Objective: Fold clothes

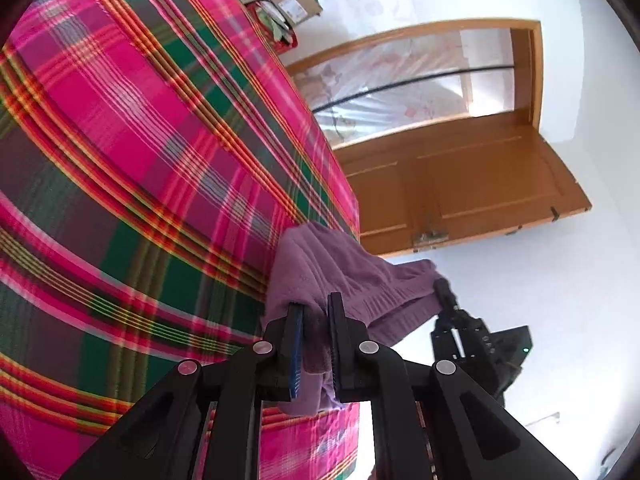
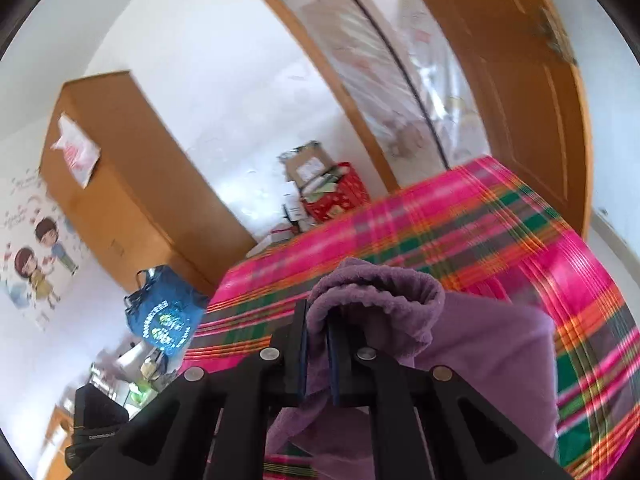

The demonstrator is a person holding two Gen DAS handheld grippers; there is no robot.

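We hold the purple garment (image 1: 340, 276) up off the plaid bed (image 1: 140, 140), stretched between both tools, likely so it hangs free and an edge can be lined up for a fold. Our left tool (image 1: 316, 312) is nearly closed, its jaws pinching a bunched edge of the cloth. Our right tool (image 2: 316, 332) is likewise clamped narrow on a rolled hem, with the rest of the garment (image 2: 492, 360) draping to its right above the bed (image 2: 520, 240).

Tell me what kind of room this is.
Probably a home bedroom: a bed under a pink and green plaid sheet, a tall wooden wardrobe, and a cartoon couple wall sticker.
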